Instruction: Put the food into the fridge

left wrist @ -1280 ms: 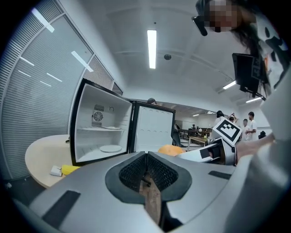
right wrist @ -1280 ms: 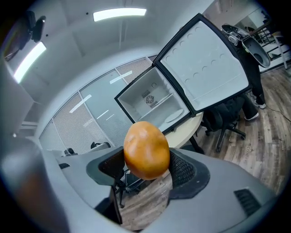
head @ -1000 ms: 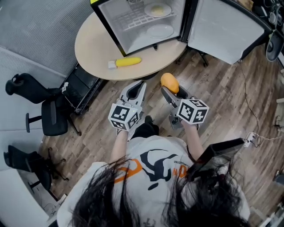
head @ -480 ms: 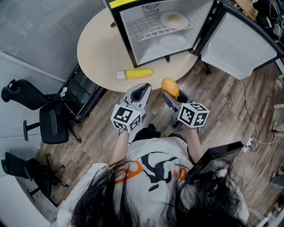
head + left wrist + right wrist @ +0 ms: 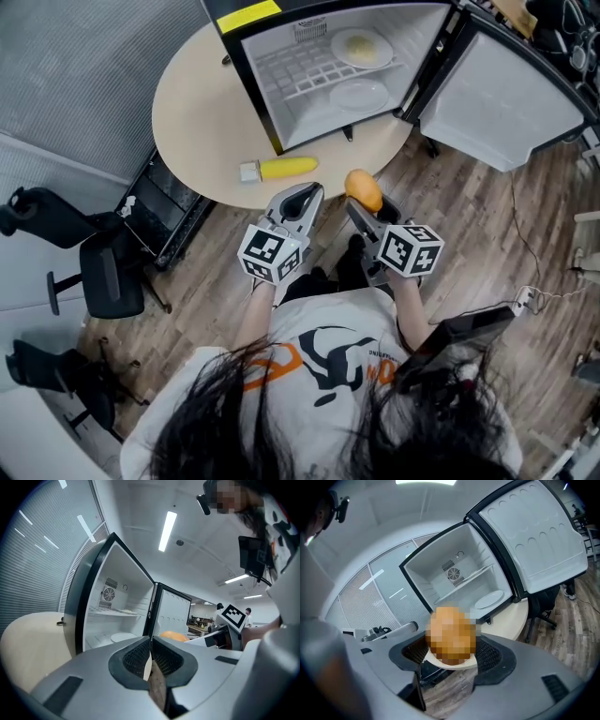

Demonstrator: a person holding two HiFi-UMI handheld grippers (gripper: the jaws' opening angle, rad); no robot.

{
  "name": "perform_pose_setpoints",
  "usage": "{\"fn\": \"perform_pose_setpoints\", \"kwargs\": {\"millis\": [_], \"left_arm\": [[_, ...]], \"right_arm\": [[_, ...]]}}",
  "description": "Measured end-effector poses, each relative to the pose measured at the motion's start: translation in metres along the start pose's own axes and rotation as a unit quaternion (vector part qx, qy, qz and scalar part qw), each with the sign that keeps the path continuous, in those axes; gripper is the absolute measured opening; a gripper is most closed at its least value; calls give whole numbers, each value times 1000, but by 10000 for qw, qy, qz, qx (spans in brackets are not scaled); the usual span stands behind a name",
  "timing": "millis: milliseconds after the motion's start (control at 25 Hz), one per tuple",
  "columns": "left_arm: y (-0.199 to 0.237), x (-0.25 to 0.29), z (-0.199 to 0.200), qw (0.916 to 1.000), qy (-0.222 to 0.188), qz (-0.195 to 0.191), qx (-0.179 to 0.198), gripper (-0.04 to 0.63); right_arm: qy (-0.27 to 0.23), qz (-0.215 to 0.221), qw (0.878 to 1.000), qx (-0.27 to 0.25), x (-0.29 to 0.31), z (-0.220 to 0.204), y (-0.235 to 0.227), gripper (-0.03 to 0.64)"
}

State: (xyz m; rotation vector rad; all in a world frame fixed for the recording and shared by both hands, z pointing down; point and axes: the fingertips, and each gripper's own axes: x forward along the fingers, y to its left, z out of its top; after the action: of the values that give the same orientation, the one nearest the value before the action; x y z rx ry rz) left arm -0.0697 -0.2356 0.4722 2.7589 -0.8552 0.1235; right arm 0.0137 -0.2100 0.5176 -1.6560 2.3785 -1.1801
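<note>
Two grippers before an open fridge (image 5: 272, 89) on a round table (image 5: 192, 103), right gripper (image 5: 367, 206) with jaws wide, clamped on orange food (image 5: 364, 188) just off the table's edge, left gripper (image 5: 305, 194) with jaws pressed together, empty, corn (image 5: 278, 170) on the table beside the fridge.

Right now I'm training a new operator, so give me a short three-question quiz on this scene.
1. True or false: the fridge stands open.
2. Which gripper holds the orange food? A: left. B: right.
3. Fill in: the corn lies on the ____.

Key
1. True.
2. B: the right gripper is closed on it.
3. table.
</note>
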Motion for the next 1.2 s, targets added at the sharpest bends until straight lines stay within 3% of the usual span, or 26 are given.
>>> {"fn": "perform_pose_setpoints", "kwargs": {"millis": [560,1200], "left_arm": [[30,58,15,9995,-37,312,-65,12],[46,129,22,9985,205,511,31,12]], "right_arm": [[238,176,9994,-163,42,49,-42,305],[583,30,9976,-368,116,99,-136,305]]}}
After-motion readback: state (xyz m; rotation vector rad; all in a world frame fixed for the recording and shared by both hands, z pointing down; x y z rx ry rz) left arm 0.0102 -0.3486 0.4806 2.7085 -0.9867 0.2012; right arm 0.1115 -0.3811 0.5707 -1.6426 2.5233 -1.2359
